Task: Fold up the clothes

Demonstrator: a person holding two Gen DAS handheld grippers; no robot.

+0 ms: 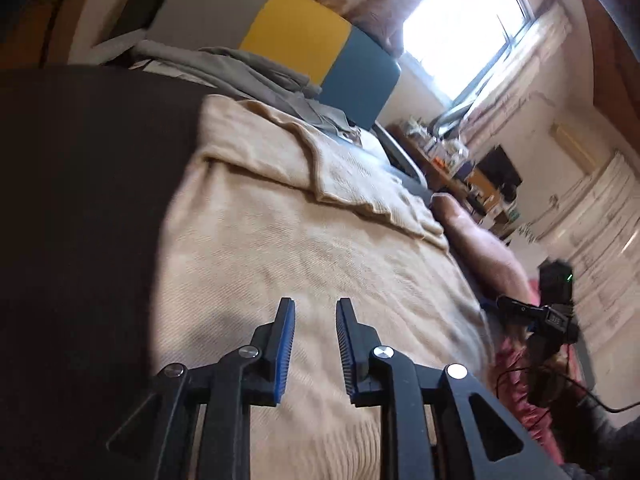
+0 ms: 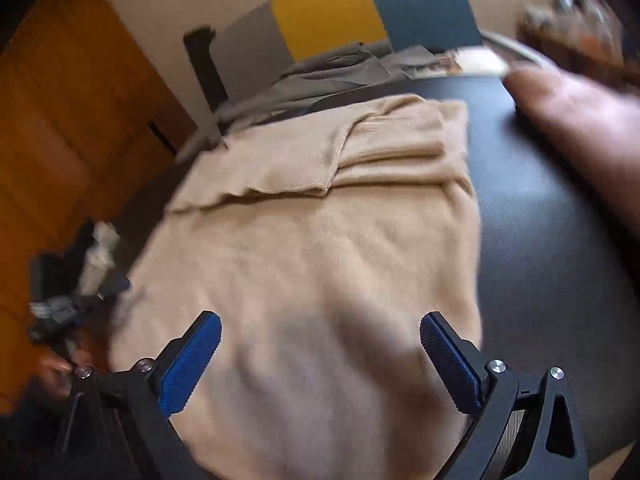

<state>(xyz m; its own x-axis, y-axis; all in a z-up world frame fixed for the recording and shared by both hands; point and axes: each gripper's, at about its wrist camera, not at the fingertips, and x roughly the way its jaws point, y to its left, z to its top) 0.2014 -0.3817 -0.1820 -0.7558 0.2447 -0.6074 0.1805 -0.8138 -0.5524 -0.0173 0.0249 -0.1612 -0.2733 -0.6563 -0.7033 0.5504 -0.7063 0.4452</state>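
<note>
A beige knitted sweater (image 1: pixel 304 240) lies spread on a dark table (image 1: pixel 80 200), with a sleeve or upper part folded over itself at its far end (image 2: pixel 384 148). In the left wrist view my left gripper (image 1: pixel 316 304) hovers just above the near half of the sweater. Its jaws stand a narrow gap apart, with nothing between them. My right gripper (image 2: pixel 320 320) is wide open over the near part of the sweater (image 2: pixel 312 272), and its blue pads (image 2: pixel 192 364) touch no cloth. It also shows from the side, as a black device (image 1: pixel 552 312) at the right.
A grey garment (image 1: pixel 248 76) lies crumpled beyond the sweater. Behind it stands a grey, yellow and blue panelled back (image 1: pixel 296 28). A person's bare arm (image 1: pixel 484 248) reaches in from the right. A bright window (image 1: pixel 460 28) and a cluttered desk (image 1: pixel 448 152) are further off.
</note>
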